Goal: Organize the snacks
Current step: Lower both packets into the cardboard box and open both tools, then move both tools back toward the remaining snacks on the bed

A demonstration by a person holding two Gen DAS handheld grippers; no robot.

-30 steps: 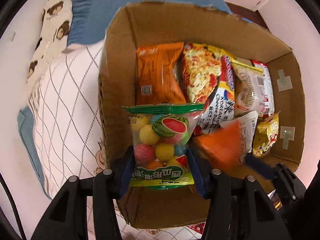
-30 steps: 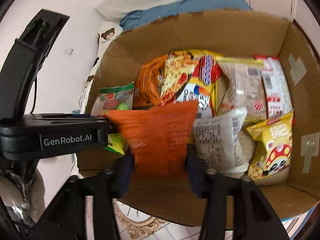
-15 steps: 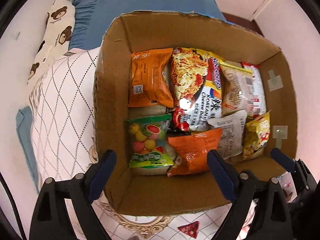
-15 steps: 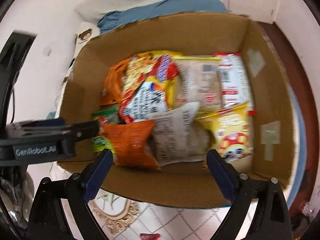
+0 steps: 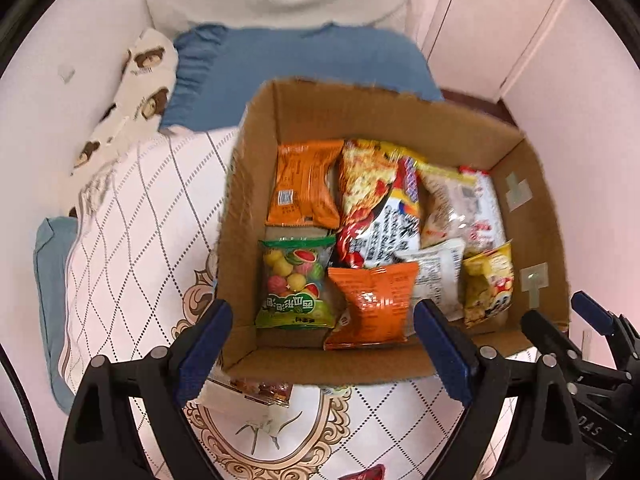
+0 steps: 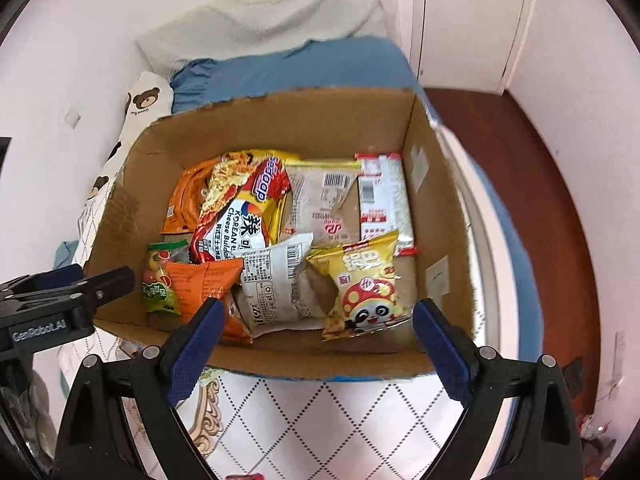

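A cardboard box (image 5: 540, 216) (image 6: 436, 216) sits on the bed and holds several snack packets. The green fruit-candy bag (image 5: 296, 284) (image 6: 160, 280) lies at its near left, beside an orange packet (image 5: 372, 304) (image 6: 200, 284). A yellow mushroom-print bag (image 6: 364, 288) (image 5: 488, 288) lies at the near right. My left gripper (image 5: 322, 344) is open and empty above the box's near edge. My right gripper (image 6: 316, 340) is open and empty, also above the near edge. The left gripper shows at the left in the right wrist view (image 6: 68, 292).
The box rests on a white quilt (image 5: 132, 216) with a diamond pattern. A loose snack packet (image 5: 256, 388) lies on the quilt just in front of the box. A blue pillow (image 5: 304, 64) and a bear-print pillow (image 5: 132, 96) lie behind. Dark floor (image 6: 540, 184) is at the right.
Both grippers let go: the left released the candy bag, the right the orange packet. Both packets now lie in the box. Both grippers have opened wide and pulled back and up.
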